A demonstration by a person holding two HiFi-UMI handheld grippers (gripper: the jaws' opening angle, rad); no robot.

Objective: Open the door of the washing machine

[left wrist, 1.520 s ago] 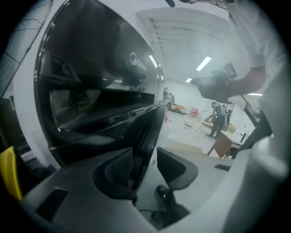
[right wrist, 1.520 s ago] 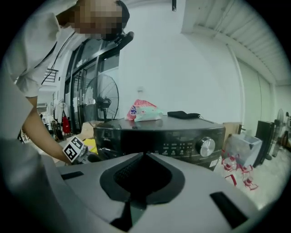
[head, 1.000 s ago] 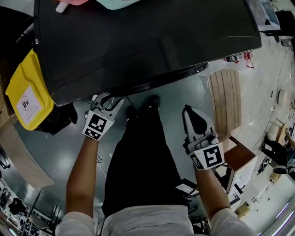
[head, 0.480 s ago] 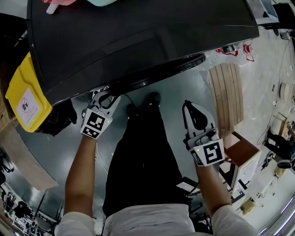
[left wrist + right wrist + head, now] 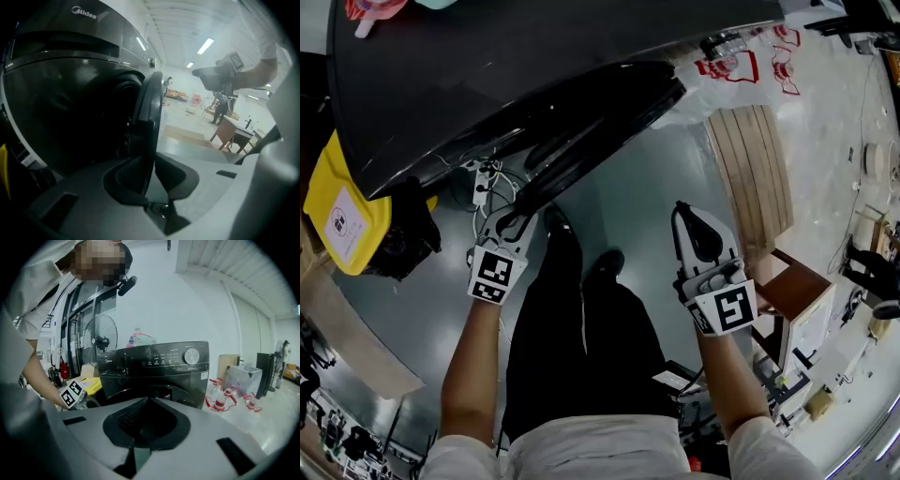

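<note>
**Left gripper on the rim of the part-open door**

The round black door [image 5: 605, 112] stands ajar from the black front-loading washing machine [image 5: 534, 66]. Its free rim sits between the jaws of the left gripper [image 5: 512, 225], which are closing narrowly onto it. Seen from that gripper, the door stands upright and edge-on, and runs ahead and to the right. The right gripper [image 5: 684, 220], well apart from the door, has its jaws together and empty, and faces the machine's front.

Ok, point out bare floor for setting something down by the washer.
Free: the grey floor between the swung-out door and the wooden pallet. Crowded: beside the yellow bin, with a black bag and power strip cables, and by the red-and-white bottles.
</note>
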